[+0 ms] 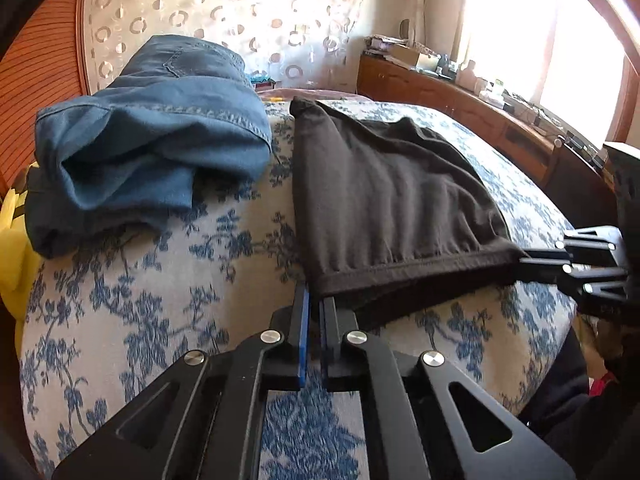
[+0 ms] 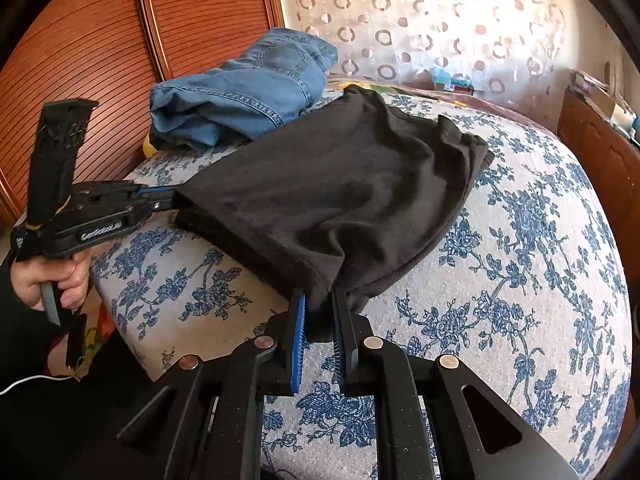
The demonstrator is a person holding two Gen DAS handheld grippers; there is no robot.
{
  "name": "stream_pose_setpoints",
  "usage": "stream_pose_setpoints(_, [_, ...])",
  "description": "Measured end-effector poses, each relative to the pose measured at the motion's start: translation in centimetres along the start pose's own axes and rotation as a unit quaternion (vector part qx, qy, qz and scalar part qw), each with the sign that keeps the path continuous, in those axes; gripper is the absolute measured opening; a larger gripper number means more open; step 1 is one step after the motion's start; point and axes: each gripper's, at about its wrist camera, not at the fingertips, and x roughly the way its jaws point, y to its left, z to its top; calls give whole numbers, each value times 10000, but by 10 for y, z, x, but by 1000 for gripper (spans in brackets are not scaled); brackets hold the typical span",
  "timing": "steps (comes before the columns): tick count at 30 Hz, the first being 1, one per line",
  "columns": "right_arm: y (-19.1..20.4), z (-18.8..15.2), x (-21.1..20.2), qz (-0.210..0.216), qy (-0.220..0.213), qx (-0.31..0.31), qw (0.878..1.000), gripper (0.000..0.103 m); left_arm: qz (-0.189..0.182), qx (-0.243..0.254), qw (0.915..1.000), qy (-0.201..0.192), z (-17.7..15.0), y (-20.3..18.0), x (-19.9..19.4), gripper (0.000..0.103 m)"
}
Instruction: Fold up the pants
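Black pants (image 1: 380,184) lie folded on a bed with a blue-flowered cover (image 1: 160,300). The near hem is lifted slightly between both grippers. My left gripper (image 1: 314,296) is shut on the hem's left corner. It also shows in the right wrist view, where the left gripper (image 2: 170,199) pinches that corner of the black pants (image 2: 340,184). My right gripper (image 2: 318,300) is shut on the hem's right corner, with cloth bunched between its blue pads. In the left wrist view the right gripper (image 1: 528,264) meets the hem from the right.
Folded blue jeans (image 1: 152,132) sit at the far left of the bed, beside the black pants. A ribbed wooden door (image 2: 100,40) stands behind them. A wooden sideboard (image 1: 460,96) with clutter runs along the right. A hand (image 2: 60,280) holds the left gripper's handle.
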Motion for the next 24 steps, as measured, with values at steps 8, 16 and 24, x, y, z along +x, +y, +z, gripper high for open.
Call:
stream_pose_setpoints(8, [-1,-1,-7,49,-119,37,9999,15,45,-7,10000,-3,1,-4,-8,6])
stream_pose_setpoints(16, [5,-3,-21,141,-382,-44,9992,29,47,-105,9997,-208,10,2,-26,41])
stream_pose_setpoints(24, [5,0,-17,50,-398,-14,9992,35,15,-216,9993,-312,31,6,-12,68])
